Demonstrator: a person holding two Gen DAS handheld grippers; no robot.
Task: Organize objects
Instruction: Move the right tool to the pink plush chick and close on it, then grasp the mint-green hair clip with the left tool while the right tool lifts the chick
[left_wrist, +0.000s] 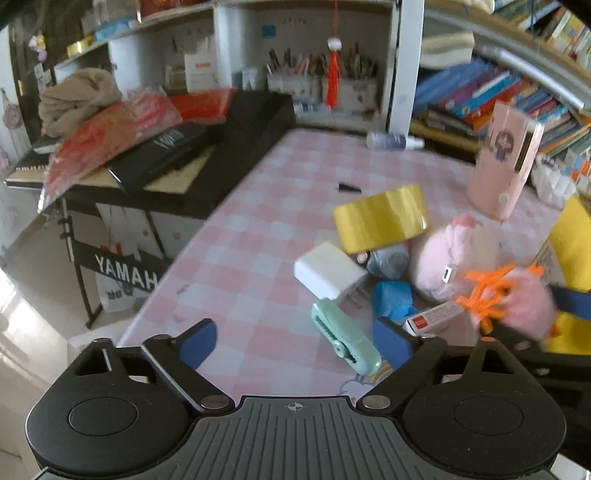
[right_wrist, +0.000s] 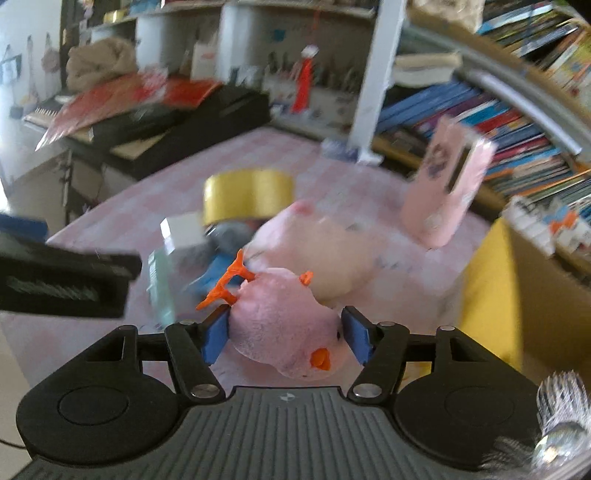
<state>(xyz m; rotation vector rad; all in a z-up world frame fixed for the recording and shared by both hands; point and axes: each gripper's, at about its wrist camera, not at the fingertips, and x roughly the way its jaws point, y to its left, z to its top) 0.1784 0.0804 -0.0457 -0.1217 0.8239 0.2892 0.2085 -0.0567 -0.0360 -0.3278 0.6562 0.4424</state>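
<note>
My right gripper (right_wrist: 284, 338) is shut on a pink plush chick (right_wrist: 286, 328) with orange feet and beak, held upside down above the table; it also shows in the left wrist view (left_wrist: 517, 302). My left gripper (left_wrist: 295, 343) is open and empty over the pink checked table (left_wrist: 236, 243). Ahead of it lie a mint clip (left_wrist: 345, 338), a white charger (left_wrist: 328, 275), a blue object (left_wrist: 393, 301), a small red-and-white box (left_wrist: 434, 317), a gold tape roll (left_wrist: 382, 218) and a pink plush pig (left_wrist: 454, 258). A pink box (left_wrist: 502, 162) stands behind.
A yellow box (right_wrist: 491, 288) stands at the right. Bookshelves (left_wrist: 517, 92) line the back right. A Yamaha keyboard (left_wrist: 184, 155) piled with red bags stands at the left. A white bottle (left_wrist: 393, 141) lies at the table's far edge.
</note>
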